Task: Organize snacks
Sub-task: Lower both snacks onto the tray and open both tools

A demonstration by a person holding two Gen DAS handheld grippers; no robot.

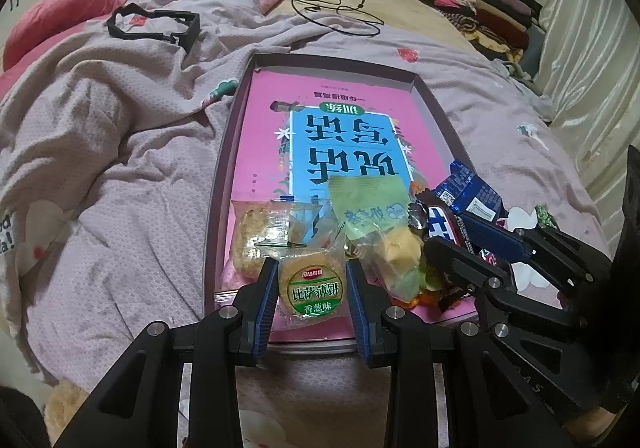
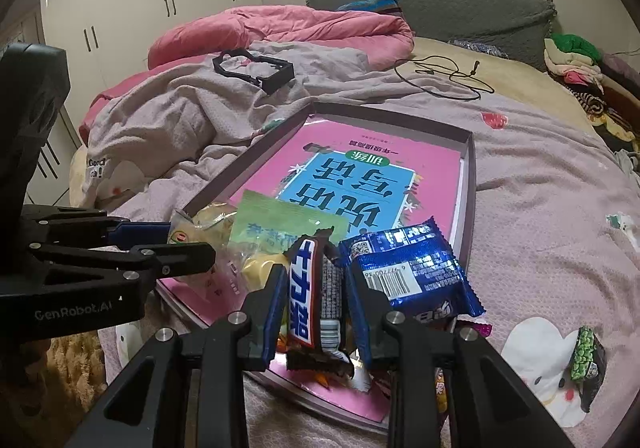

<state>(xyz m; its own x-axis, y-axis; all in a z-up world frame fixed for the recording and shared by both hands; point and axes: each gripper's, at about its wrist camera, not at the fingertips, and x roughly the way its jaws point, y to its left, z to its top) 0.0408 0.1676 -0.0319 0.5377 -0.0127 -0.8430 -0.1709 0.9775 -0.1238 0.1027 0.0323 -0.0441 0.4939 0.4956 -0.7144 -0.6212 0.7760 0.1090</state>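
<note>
A shallow box lid (image 1: 224, 167) lies on the bed with a pink book in it and a heap of snacks at its near end. My left gripper (image 1: 312, 288) is shut on a round cracker packet (image 1: 312, 294) with a green label, low over the lid's near edge. My right gripper (image 2: 316, 304) is shut on a chocolate bar (image 2: 310, 300) in a brown wrapper with a blue and white label, held upright over the lid's (image 2: 470, 183) near corner. A blue packet (image 2: 412, 268) leans beside it. A green packet (image 1: 368, 203) and a clear cake packet (image 1: 256, 236) lie in the lid.
A small green packet (image 2: 586, 360) lies on the sheet right of the lid. A black plastic frame (image 1: 156, 23) and a black cable (image 1: 340, 15) lie farther up the bed. Folded clothes (image 1: 480, 7) are piled at the far right, a pink duvet (image 2: 280, 27) at the far left.
</note>
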